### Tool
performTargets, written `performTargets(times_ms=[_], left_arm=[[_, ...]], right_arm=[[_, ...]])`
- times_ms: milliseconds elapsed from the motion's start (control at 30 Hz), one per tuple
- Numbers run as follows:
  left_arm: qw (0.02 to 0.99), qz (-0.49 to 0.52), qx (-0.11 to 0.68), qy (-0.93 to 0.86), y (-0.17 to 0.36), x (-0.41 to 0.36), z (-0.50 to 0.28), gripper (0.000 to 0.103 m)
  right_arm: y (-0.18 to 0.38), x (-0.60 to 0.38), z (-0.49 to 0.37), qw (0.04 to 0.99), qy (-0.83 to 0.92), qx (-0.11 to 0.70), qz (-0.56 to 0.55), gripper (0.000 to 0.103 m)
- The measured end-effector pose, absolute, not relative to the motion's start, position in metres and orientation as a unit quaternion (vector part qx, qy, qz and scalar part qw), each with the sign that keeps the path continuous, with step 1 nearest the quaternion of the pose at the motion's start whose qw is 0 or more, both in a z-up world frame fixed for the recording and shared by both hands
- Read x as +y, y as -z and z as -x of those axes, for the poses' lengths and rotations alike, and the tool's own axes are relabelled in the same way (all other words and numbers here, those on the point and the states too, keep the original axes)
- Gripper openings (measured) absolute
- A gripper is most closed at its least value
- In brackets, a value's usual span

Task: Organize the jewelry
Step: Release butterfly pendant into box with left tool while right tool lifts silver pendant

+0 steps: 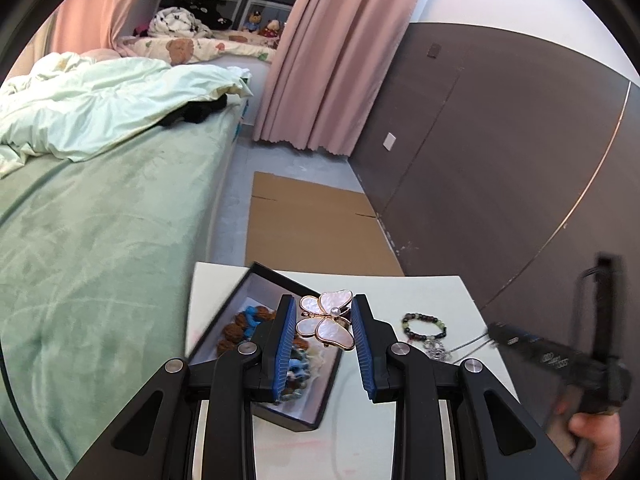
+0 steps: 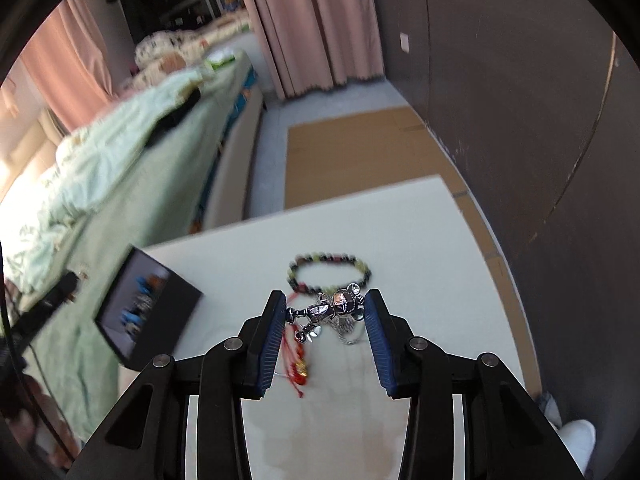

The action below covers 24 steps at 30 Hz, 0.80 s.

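The left hand-held gripper (image 1: pixel 325 322) pinches a butterfly brooch (image 1: pixel 326 319) above the black box (image 1: pixel 296 420); the right hand-held gripper (image 2: pixel 325 314) pinches a silver charm (image 2: pixel 334 308).

Two tools are showing, the left tool (image 1: pixel 325 322) and the right tool (image 2: pixel 326 316). One butterfly brooch (image 1: pixel 326 320) is sitting between the left tool's pads, and one silver figure pendant (image 2: pixel 332 308) between the right's. One beaded bracelet (image 2: pixel 330 272), one red cord charm (image 2: pixel 298 360) and one black box (image 1: pixel 256 344) are lying on the one bench (image 2: pixel 420 240).

No text, label or number can be read anywhere; white marks on the right gripper (image 1: pixel 556 358), at four o'clock, are blurred.
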<state>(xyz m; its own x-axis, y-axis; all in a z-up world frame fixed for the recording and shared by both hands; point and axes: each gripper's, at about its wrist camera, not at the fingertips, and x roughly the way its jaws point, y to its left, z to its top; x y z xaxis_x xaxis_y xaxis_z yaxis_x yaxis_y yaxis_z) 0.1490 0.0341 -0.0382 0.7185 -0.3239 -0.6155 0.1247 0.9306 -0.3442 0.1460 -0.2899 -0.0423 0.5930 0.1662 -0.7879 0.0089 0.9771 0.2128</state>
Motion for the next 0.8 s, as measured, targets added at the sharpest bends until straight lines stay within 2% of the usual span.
performTargets(times_ms=[167,467,500,567,633,800], left_arm=[[0.915,0.144,0.360,0.113,0.039,0.047,-0.148,0.030],[0.892,0.161,0.410,0.103,0.056,0.059,-0.159,0.031],[0.886,0.169,0.419,0.107,0.058,0.061,-0.160,0.033],[0.885,0.172,0.419,0.105,0.059,0.064,-0.159,0.049],[0.888,0.176,0.412,0.104,0.057,0.068,-0.157,0.061],[0.890,0.192,0.402,0.096,0.051,0.081,-0.154,0.063]], right_arm=[[0.014,-0.292,-0.134,0.906,-0.055,0.403,-0.113,0.041],[-0.001,-0.275,-0.129,0.918,-0.069,0.372,-0.116,0.041],[-0.003,-0.274,-0.127,0.919,-0.072,0.371,-0.117,0.041],[-0.003,-0.267,-0.128,0.918,-0.077,0.371,-0.115,0.041],[-0.002,-0.260,-0.128,0.917,-0.081,0.373,-0.113,0.041],[-0.012,-0.243,-0.126,0.920,-0.098,0.363,-0.108,0.041]])
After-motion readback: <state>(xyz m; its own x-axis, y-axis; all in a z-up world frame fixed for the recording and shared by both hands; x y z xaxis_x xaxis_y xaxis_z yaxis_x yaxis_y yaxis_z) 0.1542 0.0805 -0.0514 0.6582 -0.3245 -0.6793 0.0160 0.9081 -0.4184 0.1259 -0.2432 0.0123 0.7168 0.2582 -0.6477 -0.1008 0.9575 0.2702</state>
